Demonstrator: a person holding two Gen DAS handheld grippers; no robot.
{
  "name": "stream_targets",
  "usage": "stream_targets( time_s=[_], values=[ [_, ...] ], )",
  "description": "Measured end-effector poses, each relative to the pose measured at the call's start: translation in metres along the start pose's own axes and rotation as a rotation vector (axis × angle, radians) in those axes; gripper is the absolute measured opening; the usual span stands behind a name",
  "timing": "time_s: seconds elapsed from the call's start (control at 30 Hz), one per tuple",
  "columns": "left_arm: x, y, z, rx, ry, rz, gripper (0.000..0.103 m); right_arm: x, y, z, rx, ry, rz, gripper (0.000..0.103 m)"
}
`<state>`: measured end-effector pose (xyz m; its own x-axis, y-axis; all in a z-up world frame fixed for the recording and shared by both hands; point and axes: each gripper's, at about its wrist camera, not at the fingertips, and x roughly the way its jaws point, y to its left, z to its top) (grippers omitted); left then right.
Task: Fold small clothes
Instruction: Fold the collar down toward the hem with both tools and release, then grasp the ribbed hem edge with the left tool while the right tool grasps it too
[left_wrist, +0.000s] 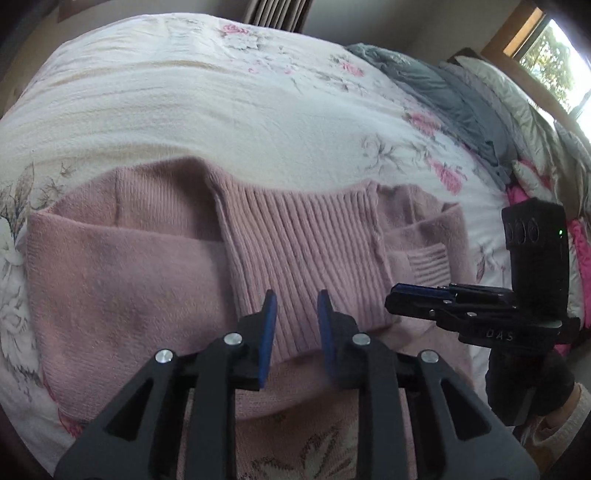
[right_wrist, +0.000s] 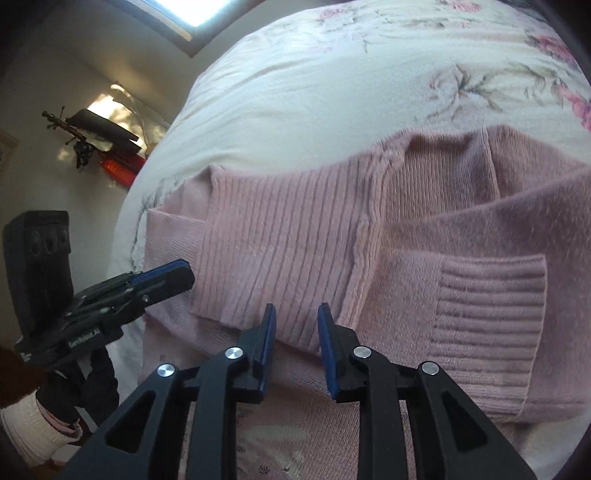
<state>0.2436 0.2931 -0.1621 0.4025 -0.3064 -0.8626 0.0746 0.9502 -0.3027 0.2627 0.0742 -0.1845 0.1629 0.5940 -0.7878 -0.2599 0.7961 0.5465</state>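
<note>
- A pink knitted sweater is laid on a bed covered by a cream floral bedspread, near the edge closest to the person.
- The sweater is partly folded: its long axis is seen running left to right across the left wrist view, parallel to that near edge.
- A ribbed panel is folded over the middle of the garment, its ribs running away from the cameras, across the sweater's long axis.
- A sleeve is laid over the body on the right, its ribbed cuff pointed toward the middle of the sweater in the right wrist view.
- The left hand-held gripper is held just above the ribbed panel with its blue-padded fingers apart; nothing is gripped between them.
- The right hand-held gripper is likewise spread, with its fingers over the near edge of the ribbed panel and no fabric between them.
- Whether either gripper's pads touch the knit cannot be told.
- Each gripper is seen from the side in the other's view, at the sweater's outer edge.
- Grey folded bedding is piled at the far right of the bed, well apart from the sweater.
</note>
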Motion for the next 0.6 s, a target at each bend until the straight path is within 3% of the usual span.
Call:
stream_targets(
  time_s=[0.1, 0.2, 0.23, 0.3, 0.37, 0.43, 0.6],
  values=[
    [0.025, 0.009, -0.010, -0.007, 0.070, 0.042, 0.017, 0.013, -0.014, -0.005, 0.031, 0.022, -0.036, 0.016],
    [0.021, 0.010, -0.011, -0.007, 0.068, 0.051, 0.015, 0.005, -0.020, -0.004, 0.073, 0.008, -0.008, 0.016],
    [0.015, 0.011, -0.010, -0.021, 0.067, 0.050, 0.017, -0.002, -0.018, -0.006, 0.074, -0.004, 0.001, 0.021],
    [-0.005, 0.010, -0.014, -0.034, 0.050, 0.047, 0.026, -0.023, -0.011, -0.013, 0.067, -0.032, 0.017, 0.030],
    [-0.031, 0.008, -0.027, -0.024, 0.026, 0.055, 0.047, -0.051, -0.005, -0.029, 0.051, -0.068, 0.011, 0.041],
    [-0.059, 0.010, -0.048, -0.017, 0.016, 0.069, 0.056, -0.077, -0.001, -0.052, 0.044, -0.083, -0.010, 0.045],
    [-0.112, 0.035, -0.128, -0.102, 0.098, 0.118, 0.058, -0.127, -0.003, -0.135, 0.043, -0.046, -0.122, 0.058]
  ],
)
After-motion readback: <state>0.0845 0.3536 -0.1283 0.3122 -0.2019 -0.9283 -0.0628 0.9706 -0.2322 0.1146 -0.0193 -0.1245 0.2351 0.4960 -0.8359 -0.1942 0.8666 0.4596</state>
